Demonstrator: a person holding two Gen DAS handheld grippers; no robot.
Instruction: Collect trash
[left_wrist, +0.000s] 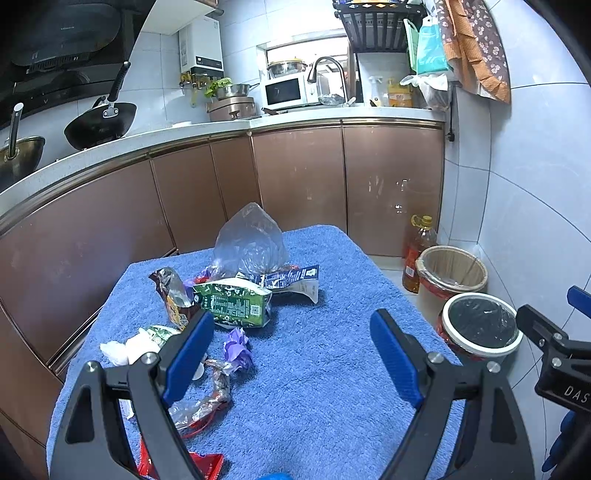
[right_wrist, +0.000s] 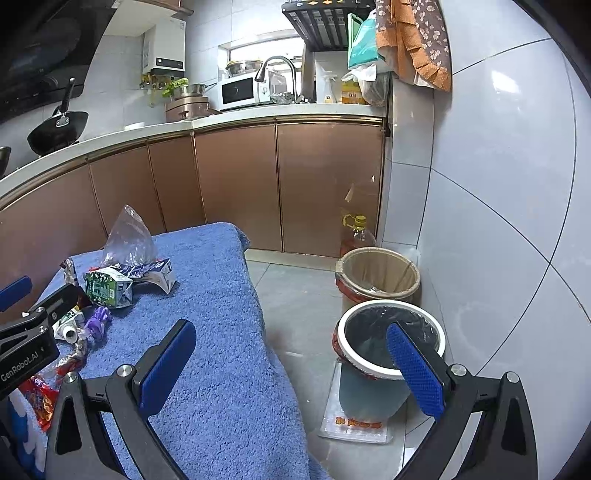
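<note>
So the trash is all piled on the left half of a blue towel (left_wrist: 314, 369) covering a small table: a green carton (left_wrist: 232, 302), a clear plastic bag (left_wrist: 249, 243) standing up behind it, a flattened blue-and-white carton (left_wrist: 291, 278) just beside those, a crumpled purple wrapper (left_wrist: 238, 345), some white tissue (left_wrist: 118, 350) and shiny foil wrappers (left_wrist: 207, 398) nearer the camera.

The left gripper (left_wrist: 291, 354) hovers over the towel with its blue pads spread wide, nothing between them.

The right wrist view shows what the left mostly cuts off: the floor to the right of the table, with a white-rimmed bin (right_wrist: 391, 339) lined in black, sitting on a plastic mat (right_wrist: 354, 424), and a tan-lined bin (right_wrist: 376, 273) behind it. The right gripper (right_wrist: 291, 365) is spread open too, empty, with one pad overlapping the white-rimmed bin in view. An oil bottle (right_wrist: 356, 232) stands by the cabinets (right_wrist: 236, 184).
</note>
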